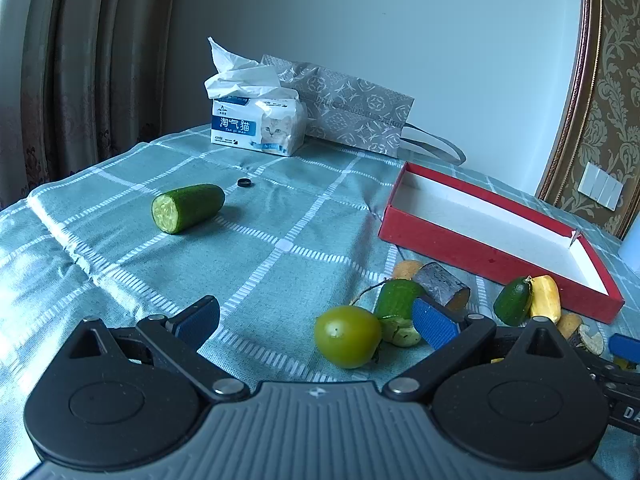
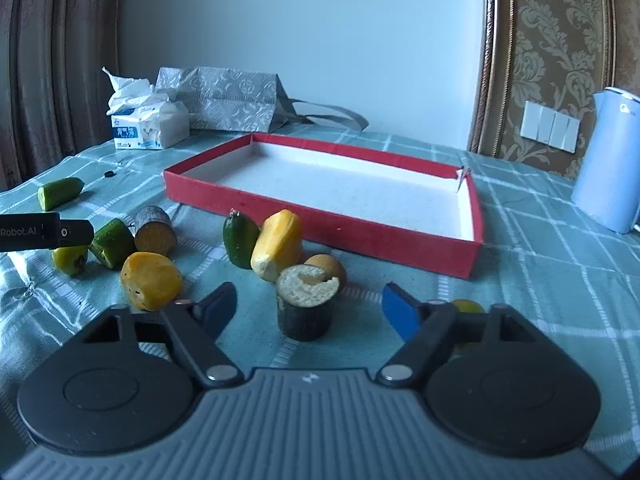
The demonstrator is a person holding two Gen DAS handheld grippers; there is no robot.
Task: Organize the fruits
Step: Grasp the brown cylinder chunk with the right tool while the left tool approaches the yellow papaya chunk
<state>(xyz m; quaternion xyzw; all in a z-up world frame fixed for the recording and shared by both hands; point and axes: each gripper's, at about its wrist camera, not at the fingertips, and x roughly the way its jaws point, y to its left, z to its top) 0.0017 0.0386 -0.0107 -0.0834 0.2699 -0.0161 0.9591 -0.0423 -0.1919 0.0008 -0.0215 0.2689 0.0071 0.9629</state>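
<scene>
In the right wrist view, my right gripper (image 2: 309,289) stands open around a dark-skinned cut piece (image 2: 306,312) with a pale top, a gap on each side. Beyond it lie a yellow piece (image 2: 150,280), a pale yellow piece (image 2: 278,246), a dark green piece (image 2: 240,240) and the empty red tray (image 2: 320,224). In the left wrist view, my left gripper (image 1: 315,305) is open above the cloth. A round green fruit (image 1: 347,336) lies between its fingers, nearer the right one. A cut cucumber half (image 1: 188,208) lies alone at the far left.
A tissue pack (image 1: 256,124) and a patterned grey bag (image 1: 352,112) stand at the table's back. A small black ring (image 1: 244,182) lies near the cucumber half. A pale blue kettle (image 2: 608,164) stands right of the tray. Curtains hang past the left edge.
</scene>
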